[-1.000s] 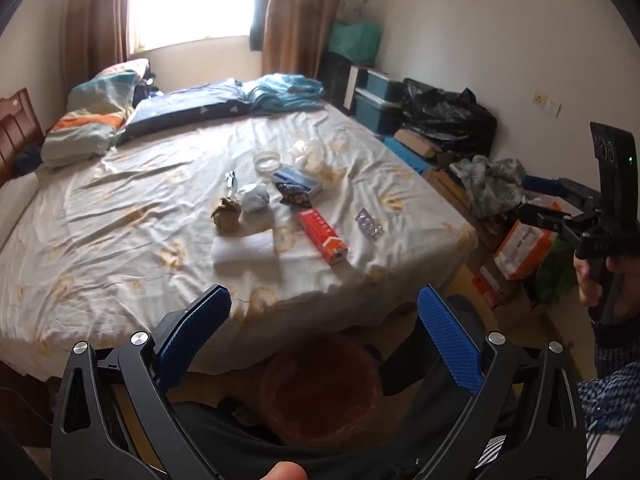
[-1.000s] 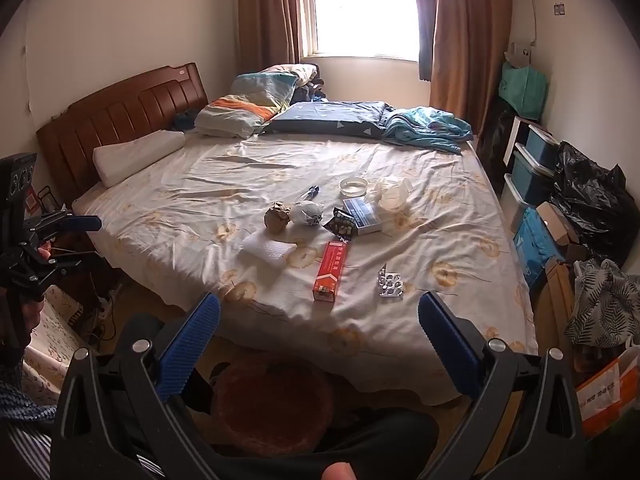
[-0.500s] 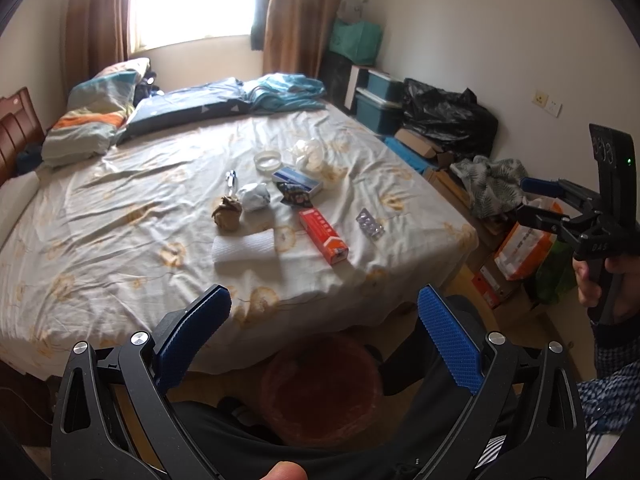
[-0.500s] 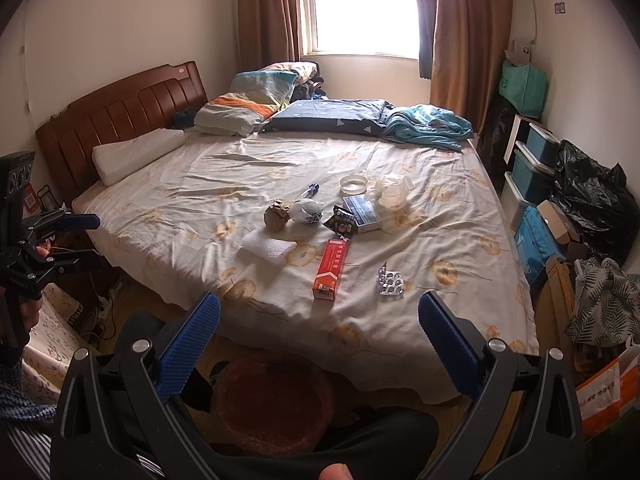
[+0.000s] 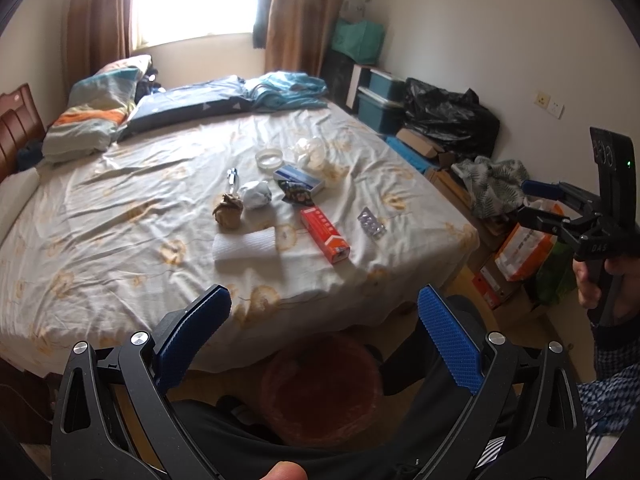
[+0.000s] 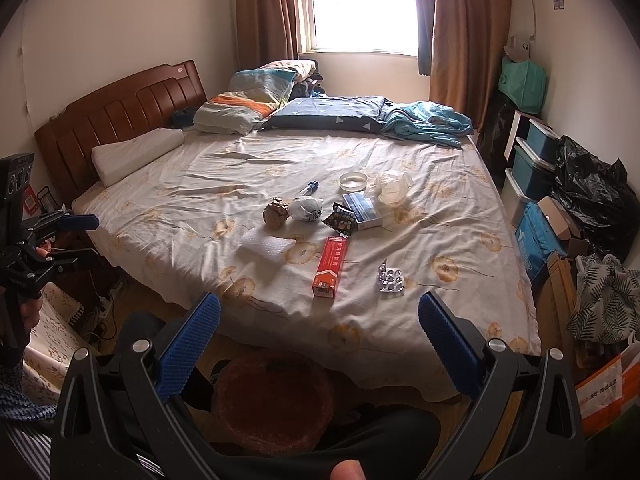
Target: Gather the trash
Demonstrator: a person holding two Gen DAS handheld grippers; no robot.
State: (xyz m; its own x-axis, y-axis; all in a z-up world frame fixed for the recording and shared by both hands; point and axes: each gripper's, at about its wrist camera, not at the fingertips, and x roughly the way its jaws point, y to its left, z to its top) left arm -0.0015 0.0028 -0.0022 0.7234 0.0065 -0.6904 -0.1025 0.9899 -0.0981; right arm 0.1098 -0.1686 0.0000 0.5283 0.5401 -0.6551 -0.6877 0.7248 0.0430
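Trash lies on the bed: a red carton, a silver pill blister, a folded white pad, a brown paper ball, a white crumpled ball, a dark snack wrapper, a blue box. A dark red bin stands on the floor at the bed's foot. My left gripper is open and empty above the bin. My right gripper is open and empty, also short of the bed.
A clear round lid, a crumpled clear plastic cup and a small vial lie farther up the bed. Pillows and a blue blanket are at the head. Boxes, bins and a black bag line the right wall.
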